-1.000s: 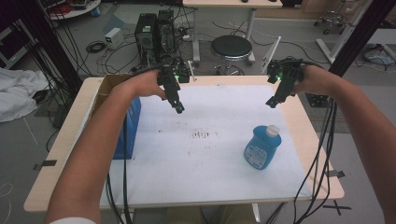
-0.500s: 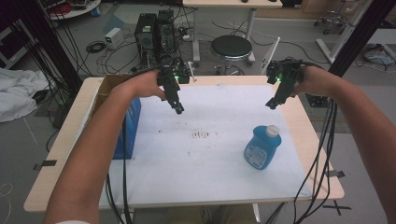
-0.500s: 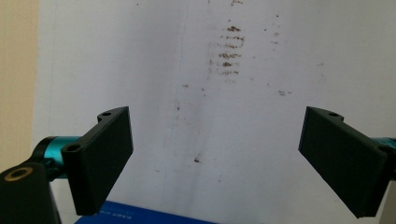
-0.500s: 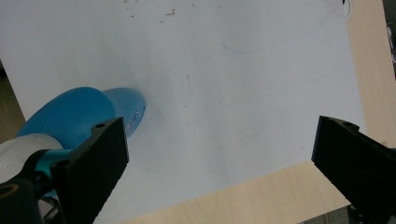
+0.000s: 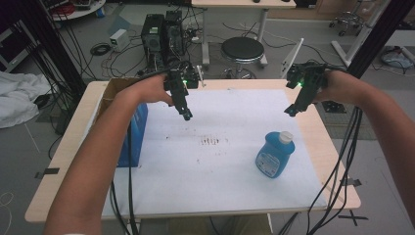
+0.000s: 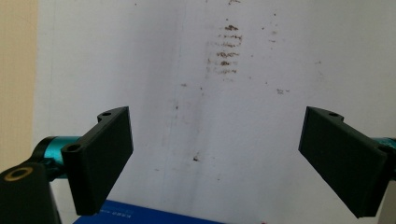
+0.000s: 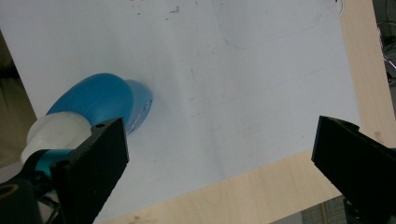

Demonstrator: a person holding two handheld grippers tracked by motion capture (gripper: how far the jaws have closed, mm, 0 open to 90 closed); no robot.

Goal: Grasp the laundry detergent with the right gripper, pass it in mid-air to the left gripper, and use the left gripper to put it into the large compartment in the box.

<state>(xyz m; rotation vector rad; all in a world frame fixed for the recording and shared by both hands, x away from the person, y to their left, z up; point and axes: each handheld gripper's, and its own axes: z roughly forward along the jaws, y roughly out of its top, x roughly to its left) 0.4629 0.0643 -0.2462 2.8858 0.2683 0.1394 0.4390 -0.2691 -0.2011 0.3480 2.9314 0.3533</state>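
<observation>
High view: a wooden table [image 5: 63, 147] carries a white matte sheet [image 5: 215, 171] with a brown smudge [image 5: 210, 142] near its middle. A rounded blue plastic bottle [image 5: 275, 155] with a white cap stands upright on the sheet's right side. A blue box [image 5: 133, 137] sits at the left edge. Left gripper [image 5: 186, 114] hangs over the far-left sheet, jaws wide apart, empty, pointing down. Right gripper [image 5: 290, 111] hovers beyond the bottle, jaws spread wide, touching nothing. Both forearms reach forward, wrists bent downward.
</observation>
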